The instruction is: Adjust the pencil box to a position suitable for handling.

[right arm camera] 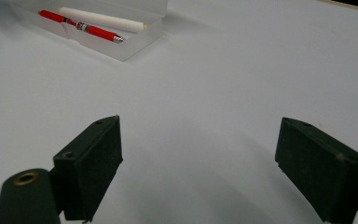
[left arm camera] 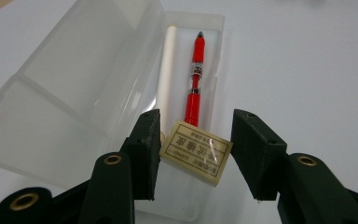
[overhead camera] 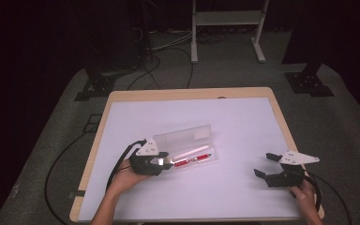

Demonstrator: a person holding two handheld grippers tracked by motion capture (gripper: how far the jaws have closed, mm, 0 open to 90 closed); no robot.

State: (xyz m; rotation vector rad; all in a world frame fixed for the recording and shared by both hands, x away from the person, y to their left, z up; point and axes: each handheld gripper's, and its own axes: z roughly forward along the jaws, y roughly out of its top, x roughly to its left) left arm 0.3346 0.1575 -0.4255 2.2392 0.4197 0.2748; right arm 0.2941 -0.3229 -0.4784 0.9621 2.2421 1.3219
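Observation:
A clear plastic pencil case (overhead camera: 201,136) lies open mid-table, its lid (left arm camera: 65,79) folded back. Inside it rest a red pen (left arm camera: 195,79) and a white stick (left arm camera: 168,70); the high view shows that red pen (overhead camera: 193,160) in the tray. My left gripper (left arm camera: 196,154) is shut on a cream eraser (left arm camera: 196,151) with a printed label, held over the near end of the case. In the high view the left gripper (overhead camera: 165,162) sits at the case's left end. My right gripper (overhead camera: 264,165) stands open over bare table at the right, nothing between its jaws (right arm camera: 198,158).
The white mat (overhead camera: 243,126) covers the wooden table (overhead camera: 281,117). From the right gripper view the case (right arm camera: 121,49) lies far off at upper left. A white frame's legs (overhead camera: 194,42) and cables are on the floor beyond the table.

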